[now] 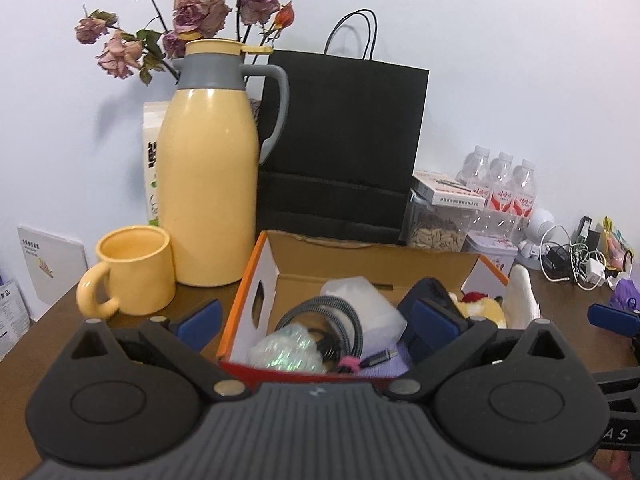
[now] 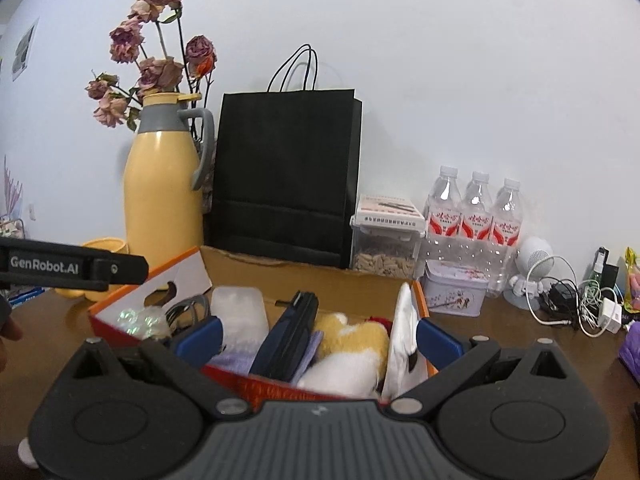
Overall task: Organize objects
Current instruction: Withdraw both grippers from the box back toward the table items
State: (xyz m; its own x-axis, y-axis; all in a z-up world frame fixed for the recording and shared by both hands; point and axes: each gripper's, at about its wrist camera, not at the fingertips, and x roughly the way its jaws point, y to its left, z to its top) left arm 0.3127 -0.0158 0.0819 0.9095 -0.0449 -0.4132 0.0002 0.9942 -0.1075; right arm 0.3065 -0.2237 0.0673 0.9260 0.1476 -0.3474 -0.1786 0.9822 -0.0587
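The left gripper (image 1: 316,322) is spread wide and holds nothing, its blue pads (image 1: 199,320) either side of the near left part of the cardboard box (image 1: 256,280). Inside the box lie a coiled braided cable (image 1: 340,320), a shiny crumpled wrap (image 1: 288,350), a frosted plastic case (image 1: 362,300) and a dark blue pouch (image 1: 428,292). Beside the box's left wall stands a yellow mug (image 1: 136,268), then a tall yellow thermos (image 1: 208,180); a black paper bag (image 1: 340,148) rises behind the box.

From the right wrist, the right gripper (image 2: 318,340) is likewise wide open and empty, over the box's (image 2: 304,276) near right part, where a plush toy (image 2: 352,340) and a white cloth (image 2: 404,336) lie against the right wall. Three water bottles (image 2: 474,212), a tin (image 2: 456,294) and tangled chargers (image 2: 576,304) crowd the table's (image 2: 520,332) far right edge. The left gripper's black arm (image 2: 72,266) reaches in level from the left.
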